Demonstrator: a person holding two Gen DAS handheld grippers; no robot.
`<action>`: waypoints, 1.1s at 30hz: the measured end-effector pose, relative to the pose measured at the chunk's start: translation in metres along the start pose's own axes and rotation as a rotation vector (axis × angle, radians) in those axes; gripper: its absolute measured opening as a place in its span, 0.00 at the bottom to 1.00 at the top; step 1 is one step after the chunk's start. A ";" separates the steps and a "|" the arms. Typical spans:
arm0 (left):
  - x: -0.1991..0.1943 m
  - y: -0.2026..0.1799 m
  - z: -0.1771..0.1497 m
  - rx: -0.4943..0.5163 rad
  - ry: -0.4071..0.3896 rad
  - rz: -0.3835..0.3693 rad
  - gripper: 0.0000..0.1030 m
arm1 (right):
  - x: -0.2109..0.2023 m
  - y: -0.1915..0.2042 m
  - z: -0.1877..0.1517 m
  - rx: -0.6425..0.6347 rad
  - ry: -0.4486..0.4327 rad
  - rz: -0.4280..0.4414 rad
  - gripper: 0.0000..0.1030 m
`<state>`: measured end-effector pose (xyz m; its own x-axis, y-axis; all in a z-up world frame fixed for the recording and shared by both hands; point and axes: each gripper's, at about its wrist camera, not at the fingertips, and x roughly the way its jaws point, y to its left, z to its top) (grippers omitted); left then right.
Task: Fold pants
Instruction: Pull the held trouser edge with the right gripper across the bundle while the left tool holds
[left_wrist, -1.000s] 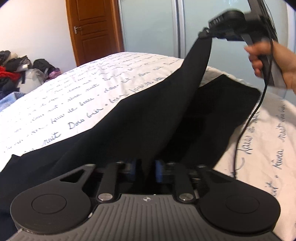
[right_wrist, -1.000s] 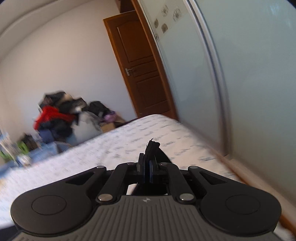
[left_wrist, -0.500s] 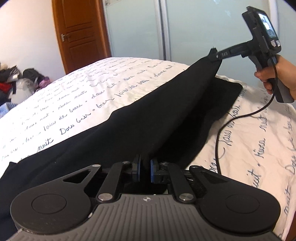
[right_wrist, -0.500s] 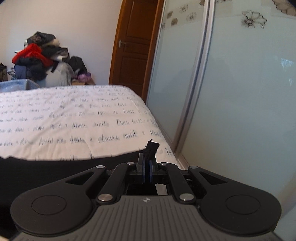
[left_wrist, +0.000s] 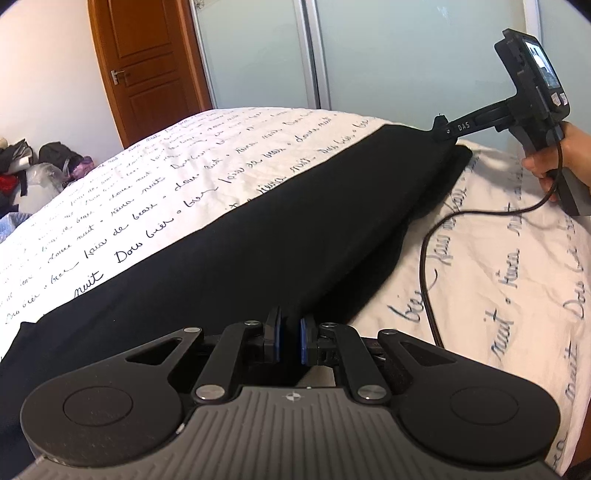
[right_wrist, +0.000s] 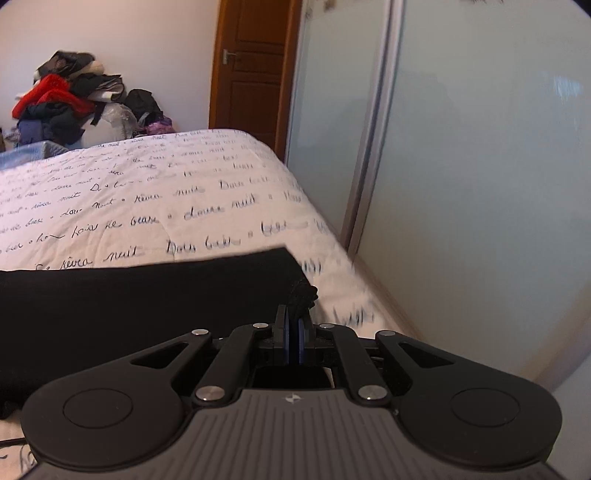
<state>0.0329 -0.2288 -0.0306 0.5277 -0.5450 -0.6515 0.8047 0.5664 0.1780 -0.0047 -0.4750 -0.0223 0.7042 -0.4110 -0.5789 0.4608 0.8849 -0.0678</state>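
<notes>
Black pants (left_wrist: 280, 236) lie as a long folded band across the white bed cover with blue script (left_wrist: 184, 177). My left gripper (left_wrist: 289, 341) is shut on the near end of the pants, black cloth pinched between its blue pads. At the far end, my right gripper (left_wrist: 441, 127) pinches the other corner low over the bed, held by a hand (left_wrist: 554, 162). In the right wrist view the right gripper (right_wrist: 294, 338) is shut on a bunched tip of the pants (right_wrist: 147, 302), which stretch off to the left.
A black cable (left_wrist: 428, 258) trails from the right gripper over the bed cover. Frosted sliding doors (right_wrist: 461, 147) stand close beside the bed's right edge. A wooden door (left_wrist: 147, 66) and a pile of clothes (right_wrist: 66, 96) are at the far wall.
My right gripper has come down from high above the bed, laying the lifted pants leg flat over the lower one. The left gripper has barely moved and keeps its grip.
</notes>
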 end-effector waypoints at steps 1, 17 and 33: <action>0.002 -0.001 -0.001 0.010 0.003 0.003 0.14 | 0.000 0.000 -0.002 0.002 0.002 -0.002 0.05; -0.009 0.013 -0.001 -0.041 0.021 -0.104 0.26 | -0.010 -0.023 -0.010 0.135 0.010 -0.039 0.39; -0.001 0.026 0.009 -0.156 0.039 -0.085 0.41 | -0.035 -0.018 -0.021 0.197 -0.041 0.075 0.44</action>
<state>0.0562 -0.2197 -0.0186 0.4461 -0.5722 -0.6881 0.7923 0.6101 0.0063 -0.0485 -0.4717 -0.0176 0.7603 -0.3578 -0.5422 0.5001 0.8551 0.1370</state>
